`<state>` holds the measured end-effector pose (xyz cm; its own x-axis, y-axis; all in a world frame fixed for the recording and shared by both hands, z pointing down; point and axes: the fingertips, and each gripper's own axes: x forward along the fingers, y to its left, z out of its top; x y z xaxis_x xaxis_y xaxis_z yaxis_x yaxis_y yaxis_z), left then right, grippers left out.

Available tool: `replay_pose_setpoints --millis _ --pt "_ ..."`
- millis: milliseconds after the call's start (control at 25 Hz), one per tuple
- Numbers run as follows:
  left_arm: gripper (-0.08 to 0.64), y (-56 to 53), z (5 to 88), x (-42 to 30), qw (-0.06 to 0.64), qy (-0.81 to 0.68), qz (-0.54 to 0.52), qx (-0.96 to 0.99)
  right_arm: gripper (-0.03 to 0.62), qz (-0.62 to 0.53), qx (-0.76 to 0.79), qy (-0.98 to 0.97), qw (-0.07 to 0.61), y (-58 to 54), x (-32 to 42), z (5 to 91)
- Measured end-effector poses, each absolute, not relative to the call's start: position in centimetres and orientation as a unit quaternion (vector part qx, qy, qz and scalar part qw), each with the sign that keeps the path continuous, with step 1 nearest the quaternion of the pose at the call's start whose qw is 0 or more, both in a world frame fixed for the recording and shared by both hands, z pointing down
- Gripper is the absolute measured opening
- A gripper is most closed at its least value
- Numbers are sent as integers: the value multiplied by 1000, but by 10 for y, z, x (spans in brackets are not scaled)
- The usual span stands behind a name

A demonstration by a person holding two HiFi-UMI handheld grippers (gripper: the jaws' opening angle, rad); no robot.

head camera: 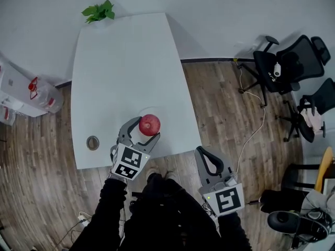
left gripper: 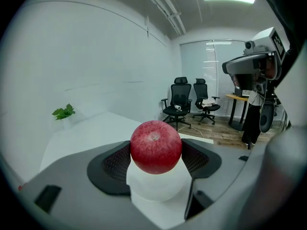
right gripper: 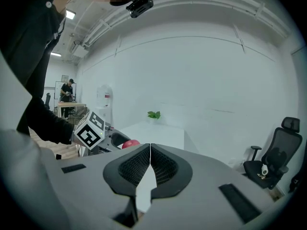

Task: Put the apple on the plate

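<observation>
A red apple (head camera: 149, 124) sits between the jaws of my left gripper (head camera: 143, 131), which is shut on it from both sides. It is right over a white plate (head camera: 144, 110) near the front edge of the white table (head camera: 125, 61). In the left gripper view the apple (left gripper: 156, 146) fills the gap between the dark pads (left gripper: 115, 164), with the plate (left gripper: 156, 188) directly below; I cannot tell whether they touch. My right gripper (head camera: 204, 156) hangs off the table's front right, over the wooden floor. Its jaws (right gripper: 150, 164) are shut with nothing between them.
A small green plant (head camera: 99, 10) stands at the table's far end. A round cable hole (head camera: 92, 143) is at the front left corner. Black office chairs (head camera: 285, 67) stand to the right, and red-and-white items (head camera: 36, 90) lie on the floor to the left.
</observation>
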<state>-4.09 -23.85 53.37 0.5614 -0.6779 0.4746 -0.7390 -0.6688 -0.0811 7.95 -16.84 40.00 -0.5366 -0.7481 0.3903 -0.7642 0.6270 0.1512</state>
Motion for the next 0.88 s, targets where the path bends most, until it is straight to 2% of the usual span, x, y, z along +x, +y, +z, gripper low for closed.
replay_pose_setpoints --millis 880 --pt "344 -256 612 -26 85 -372 312 870 41 47 446 -861 241 -152 95 416"
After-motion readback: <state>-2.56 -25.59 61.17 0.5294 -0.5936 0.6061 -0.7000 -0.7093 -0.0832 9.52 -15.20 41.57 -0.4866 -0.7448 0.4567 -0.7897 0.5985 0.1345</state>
